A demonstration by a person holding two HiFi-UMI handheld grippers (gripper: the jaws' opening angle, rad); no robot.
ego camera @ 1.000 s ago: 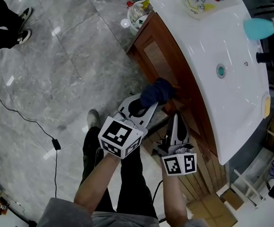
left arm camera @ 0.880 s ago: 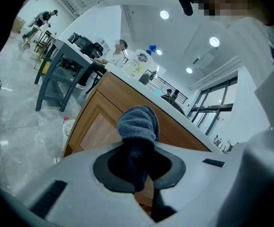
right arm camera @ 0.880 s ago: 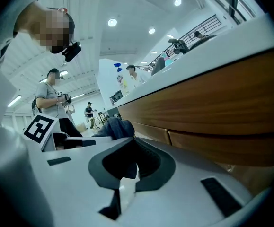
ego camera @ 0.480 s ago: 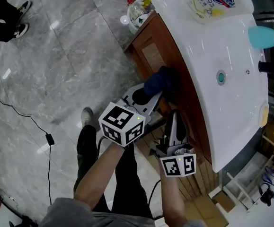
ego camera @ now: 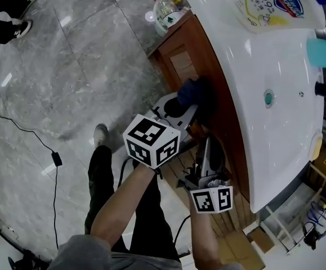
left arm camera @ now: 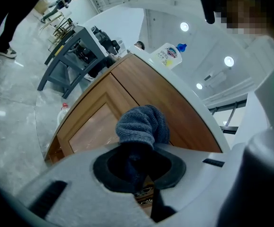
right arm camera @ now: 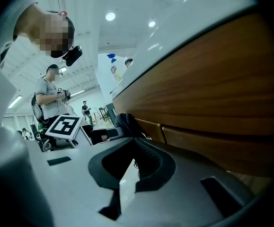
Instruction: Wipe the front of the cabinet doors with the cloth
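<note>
A dark blue cloth is bunched in my left gripper, which is shut on it and presses it against the brown wooden cabinet door below the white basin top. In the left gripper view the cloth sticks out past the jaws onto the door panel. My right gripper hangs just right of the left one, close to the cabinet front, its jaws together with nothing between them. The right gripper view shows the wood front close by and the cloth farther along.
A white basin tops the cabinet, with a soap pouch and a teal bottle on it. A plastic bottle stands on the floor at the cabinet's far corner. A black cable runs over the grey marble floor. Another person's feet are at top left.
My left gripper has slid the cloth along the cabinet front toward the far door. The right gripper has hardly moved.
</note>
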